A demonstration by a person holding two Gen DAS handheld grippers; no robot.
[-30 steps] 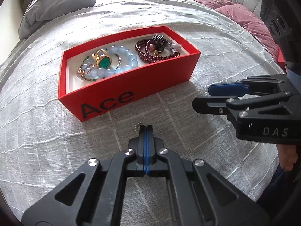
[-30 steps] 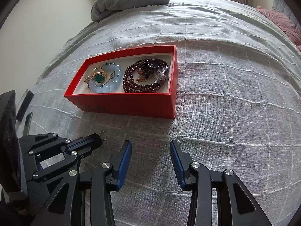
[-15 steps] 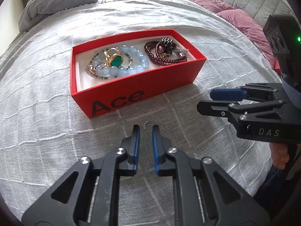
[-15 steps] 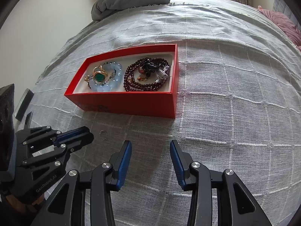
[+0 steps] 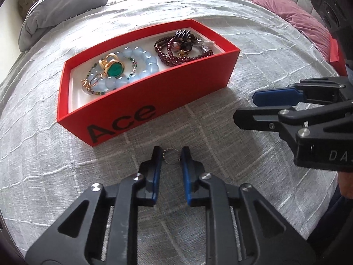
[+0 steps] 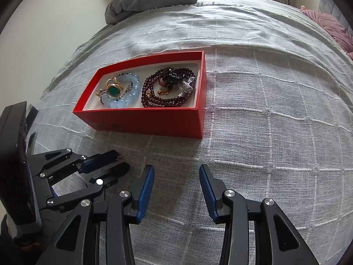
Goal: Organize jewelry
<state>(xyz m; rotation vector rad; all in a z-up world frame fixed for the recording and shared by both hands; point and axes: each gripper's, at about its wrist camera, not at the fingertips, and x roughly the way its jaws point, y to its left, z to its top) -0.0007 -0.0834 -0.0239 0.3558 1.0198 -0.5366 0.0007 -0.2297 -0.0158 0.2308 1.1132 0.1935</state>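
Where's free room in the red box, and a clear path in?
Inside the red box, the only bare patch is the white floor at its left end, beside the blue bead bracelet. The right end is crowded with the garnet bead strands. The bedspread right of the box is open.

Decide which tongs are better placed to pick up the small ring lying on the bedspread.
Left. The left tongs are open and already straddle the small ring; the right tongs hover open off to the side.

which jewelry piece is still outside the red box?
The small beaded ring, lying on the bedspread between the open left gripper fingers. The bracelets and green-stone ring sit inside the red box.
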